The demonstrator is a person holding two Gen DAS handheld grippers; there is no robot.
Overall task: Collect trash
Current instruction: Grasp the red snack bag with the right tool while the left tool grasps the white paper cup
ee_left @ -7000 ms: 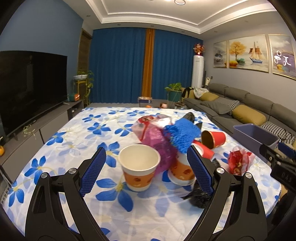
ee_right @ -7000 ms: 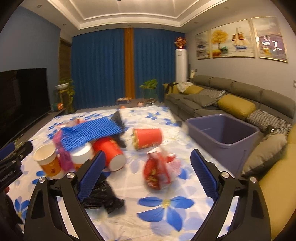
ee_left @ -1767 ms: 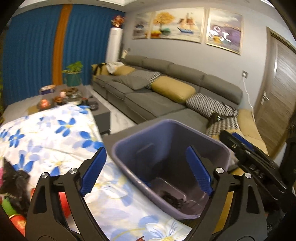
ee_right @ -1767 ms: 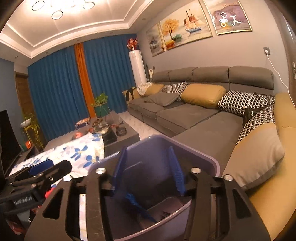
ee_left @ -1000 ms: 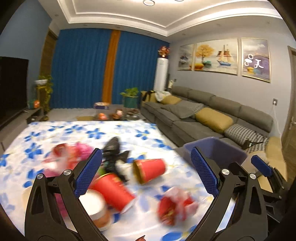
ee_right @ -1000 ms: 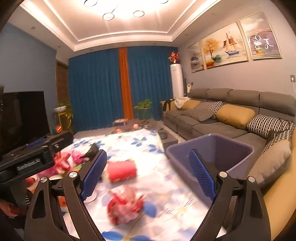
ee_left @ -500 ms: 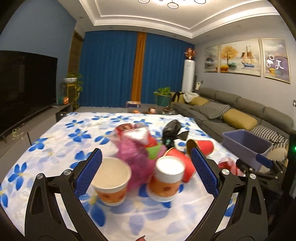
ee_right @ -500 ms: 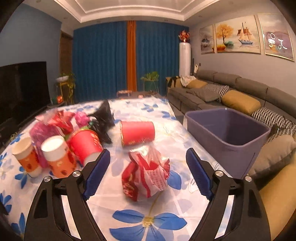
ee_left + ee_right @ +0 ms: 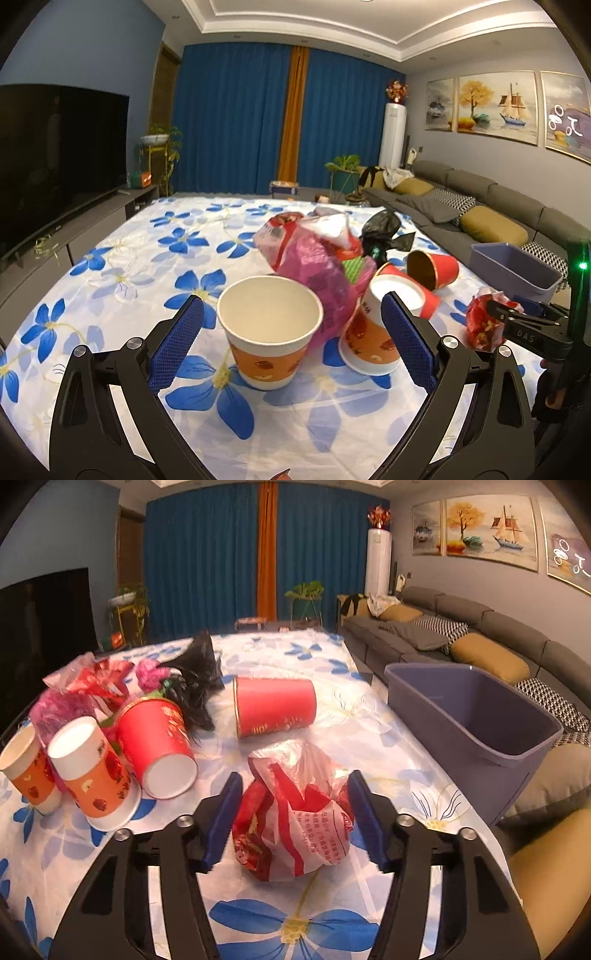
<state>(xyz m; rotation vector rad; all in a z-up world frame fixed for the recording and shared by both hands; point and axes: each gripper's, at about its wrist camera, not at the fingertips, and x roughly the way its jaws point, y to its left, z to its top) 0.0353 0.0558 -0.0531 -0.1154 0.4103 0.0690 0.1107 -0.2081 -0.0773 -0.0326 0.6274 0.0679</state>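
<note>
My right gripper point(image 9: 293, 814) is closing around the crumpled red-and-white bag point(image 9: 295, 821) near the table's right edge; I should squeeze its bulk, not loose film. My left gripper point(image 9: 291, 341), wide open and empty, frames the upright paper cup point(image 9: 267, 328).

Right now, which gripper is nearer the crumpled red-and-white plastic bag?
Right. The right gripper straddles the red-and-white plastic bag, closing on it. The left gripper is off at the upright paper cup.
</note>
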